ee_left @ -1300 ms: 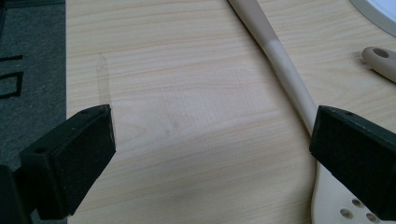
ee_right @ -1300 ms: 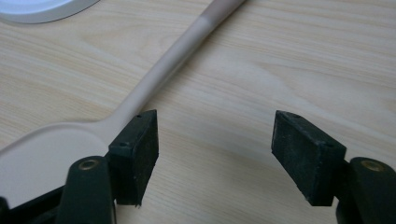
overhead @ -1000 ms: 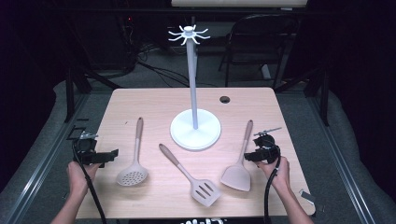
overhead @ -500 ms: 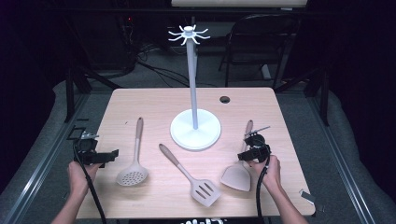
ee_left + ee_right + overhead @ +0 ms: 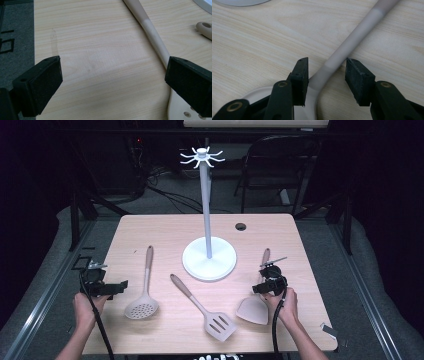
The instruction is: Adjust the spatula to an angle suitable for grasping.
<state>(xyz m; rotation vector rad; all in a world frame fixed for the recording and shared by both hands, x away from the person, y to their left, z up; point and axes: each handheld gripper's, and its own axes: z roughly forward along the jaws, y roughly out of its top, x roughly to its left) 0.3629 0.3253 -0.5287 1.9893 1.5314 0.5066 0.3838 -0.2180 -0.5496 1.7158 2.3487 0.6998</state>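
The right gripper [image 5: 326, 75] straddles the neck of a solid turner [image 5: 352, 40] lying on the wooden table [image 5: 257, 47]; its jaws have just been closing, one pad touching, the other apart. The left gripper [image 5: 113, 82] gapes wide over bare wood, a skimmer [image 5: 152, 35] handle beside one jaw.

Around the right gripper [image 5: 266, 286], the solid spatula [image 5: 255, 307] lay under its jaws, handle running toward twelve o'clock. The stand's round base [image 5: 209, 260] blocked the way at ten o'clock; the slotted turner [image 5: 205, 309] lay at eight. Bare tabletop [image 5: 305, 285] was free at three o'clock. The skimmer [image 5: 143, 290] lay just at three o'clock of the left gripper [image 5: 117, 286].
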